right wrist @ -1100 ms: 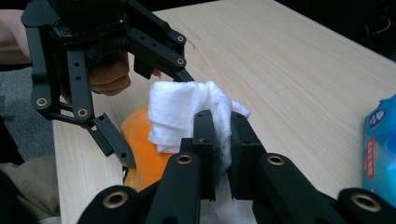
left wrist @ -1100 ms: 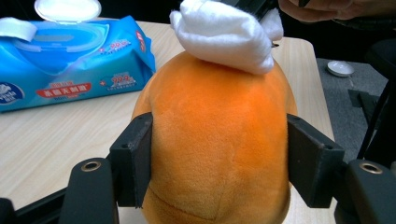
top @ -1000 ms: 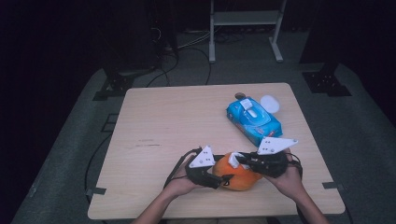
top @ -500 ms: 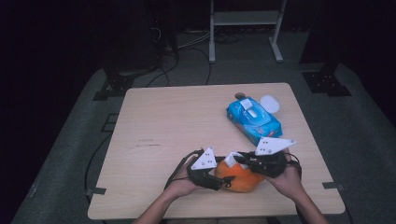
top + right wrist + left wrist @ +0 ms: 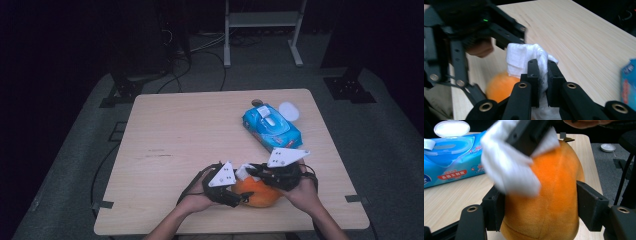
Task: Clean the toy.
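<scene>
Room: dark, with a grey floor mat under a pale wooden surface (image 5: pixel 200 135); a white metal stand (image 5: pixel 262 20) and black cables on the floor at the far side.
Near edge: the person's forearms come in from the near side; both claws meet over an orange plush toy (image 5: pixel 257 192) at the near edge, a little right of centre.
Left claw (image 5: pixel 235 196): clamped on the orange plush toy, one jaw on each flank in the left gripper view, pads pressing into the soft pile (image 5: pixel 546 195).
Right claw (image 5: pixel 543 75): jaws together on a folded white wipe (image 5: pixel 524 58), which rests on the upper part of the toy (image 5: pixel 509 170).
Step in hand: wiping the toy, as I judge it.
Doing it well: keep the left hold steady so the soft body does not roll; draw the wipe in short strokes along the pile, with light pressure, and keep the right jaws off the fabric so they do not snag.
Farther right: a blue pack of wet wipes (image 5: pixel 272 127), its white flip lid (image 5: pixel 288 111) standing open.
Writing: red and white Chinese characters on the pack's label (image 5: pixel 451 173), too blurred to read.
Far side: bare wood.
</scene>
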Motion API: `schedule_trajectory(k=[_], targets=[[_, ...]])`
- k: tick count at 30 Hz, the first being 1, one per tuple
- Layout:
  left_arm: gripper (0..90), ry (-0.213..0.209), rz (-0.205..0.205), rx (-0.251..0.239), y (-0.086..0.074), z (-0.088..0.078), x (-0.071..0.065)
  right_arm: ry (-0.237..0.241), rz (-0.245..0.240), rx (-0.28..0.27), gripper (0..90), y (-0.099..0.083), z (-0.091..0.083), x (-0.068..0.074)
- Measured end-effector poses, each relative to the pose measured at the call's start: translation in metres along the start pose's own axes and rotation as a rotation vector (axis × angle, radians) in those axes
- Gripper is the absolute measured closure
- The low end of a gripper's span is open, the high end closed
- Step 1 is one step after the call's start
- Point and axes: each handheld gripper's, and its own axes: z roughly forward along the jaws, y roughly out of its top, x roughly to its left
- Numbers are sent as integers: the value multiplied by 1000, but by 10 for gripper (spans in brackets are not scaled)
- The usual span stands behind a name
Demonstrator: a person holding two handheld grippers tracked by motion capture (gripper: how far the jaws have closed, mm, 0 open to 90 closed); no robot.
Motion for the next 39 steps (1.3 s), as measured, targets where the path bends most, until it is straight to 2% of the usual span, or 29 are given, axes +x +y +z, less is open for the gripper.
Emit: schedule_trajectory(k=[6,8,11,13,16,20,26,29,32,39], targets=[[303,-22,-25,4,-7,-2,4,-12,58,1,824,-16,-10,-15],[267,-41,-46,6,-7,-2,6,-9,65,2,824,-18,-11,-15],[190,-54,-106,0,-6,-1,9,-5,55,-1,825,-16,-8,-11],[193,-54,-98,7,-6,-1,9,3,52,-1,825,-12,-4,-6],[250,-53,-93,19,-9,-3,10,12,30,5,826,-9,0,-1],[283,-65,-100,28,-14,-5,13,22,36,3,826,-10,-1,-3],[284,-68,-120,43,-22,-10,18,2,52,14,833,-22,-11,-10],[281,-75,-130,38,-26,-11,21,-7,86,24,834,-33,-18,-14],[277,-77,-120,39,-25,-10,20,-7,110,20,836,-39,-23,-16],[264,-76,-116,40,-26,-11,20,-11,87,21,836,-35,-23,-13]])
